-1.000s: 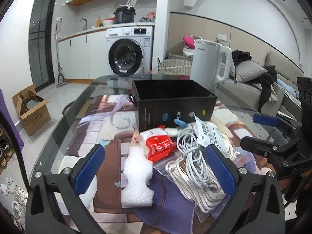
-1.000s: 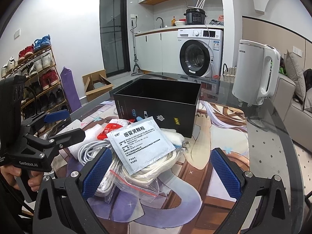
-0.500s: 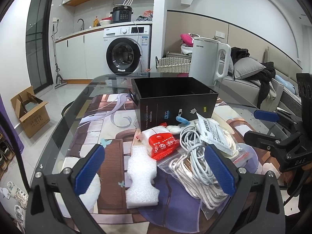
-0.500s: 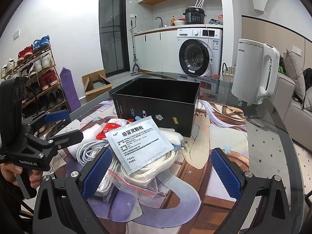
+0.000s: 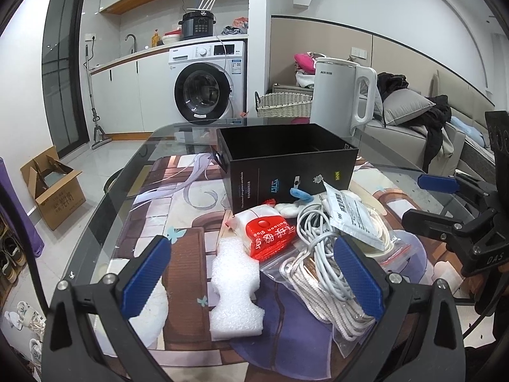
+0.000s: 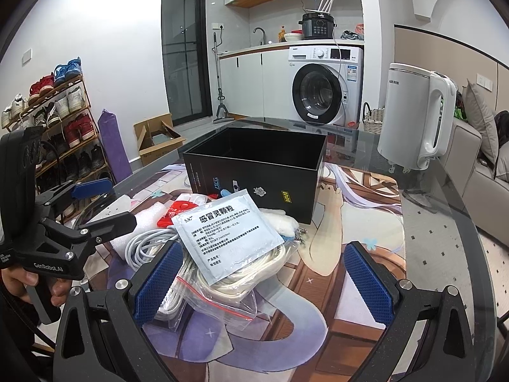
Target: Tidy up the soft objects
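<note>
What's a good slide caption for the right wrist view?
Open right gripper hovers over a medicine sachet atop bagged cords, before an open black box.

The grey printed foil sachet [image 6: 226, 230] covers much of the bagged coil of white rope [image 6: 245, 273]; the open black cardboard box [image 5: 288, 165] hides its own floor.

A white kettle [image 6: 416, 121] stands before the washing machine [image 5: 208, 82].

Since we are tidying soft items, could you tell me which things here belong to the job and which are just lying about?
Job: foam piece, red packet, cable bundle, sachet, black box.
Lying about: kettle, wicker basket.
</note>
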Motion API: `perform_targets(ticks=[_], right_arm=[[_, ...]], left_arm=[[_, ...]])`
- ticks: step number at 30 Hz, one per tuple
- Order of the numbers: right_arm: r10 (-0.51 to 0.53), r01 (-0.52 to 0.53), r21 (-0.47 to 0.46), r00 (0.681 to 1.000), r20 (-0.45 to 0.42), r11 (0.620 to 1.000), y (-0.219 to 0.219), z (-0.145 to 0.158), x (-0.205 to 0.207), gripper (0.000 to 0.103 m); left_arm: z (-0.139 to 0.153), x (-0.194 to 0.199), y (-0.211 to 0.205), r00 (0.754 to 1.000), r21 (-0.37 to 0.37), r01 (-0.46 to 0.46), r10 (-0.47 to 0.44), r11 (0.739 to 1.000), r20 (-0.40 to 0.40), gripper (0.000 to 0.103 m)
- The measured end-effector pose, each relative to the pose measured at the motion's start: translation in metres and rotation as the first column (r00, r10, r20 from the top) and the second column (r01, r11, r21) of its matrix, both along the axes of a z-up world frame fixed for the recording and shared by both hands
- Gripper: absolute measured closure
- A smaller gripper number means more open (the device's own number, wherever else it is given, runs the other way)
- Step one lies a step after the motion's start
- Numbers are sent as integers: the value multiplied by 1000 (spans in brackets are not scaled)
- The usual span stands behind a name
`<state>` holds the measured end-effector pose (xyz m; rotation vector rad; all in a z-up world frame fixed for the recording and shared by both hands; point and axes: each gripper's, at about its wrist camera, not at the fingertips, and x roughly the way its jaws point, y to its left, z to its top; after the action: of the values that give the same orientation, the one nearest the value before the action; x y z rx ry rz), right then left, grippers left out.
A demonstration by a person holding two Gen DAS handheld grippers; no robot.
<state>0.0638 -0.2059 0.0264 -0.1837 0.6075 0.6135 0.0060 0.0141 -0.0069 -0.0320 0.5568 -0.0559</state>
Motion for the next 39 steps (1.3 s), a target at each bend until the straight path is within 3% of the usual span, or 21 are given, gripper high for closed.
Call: perform_targets(ticks=[21, 39], right_arm=[[2, -2, -3, 1000, -5, 1000, -1, 0, 0, 0], [37, -37, -33, 999, -18, 999, 2, 0, 13, 0]], left_arm=[[-5, 7, 9, 998, 11, 27, -27, 1000, -53, 1], [-7, 7, 21, 999, 15, -10, 10, 1000, -39, 1]])
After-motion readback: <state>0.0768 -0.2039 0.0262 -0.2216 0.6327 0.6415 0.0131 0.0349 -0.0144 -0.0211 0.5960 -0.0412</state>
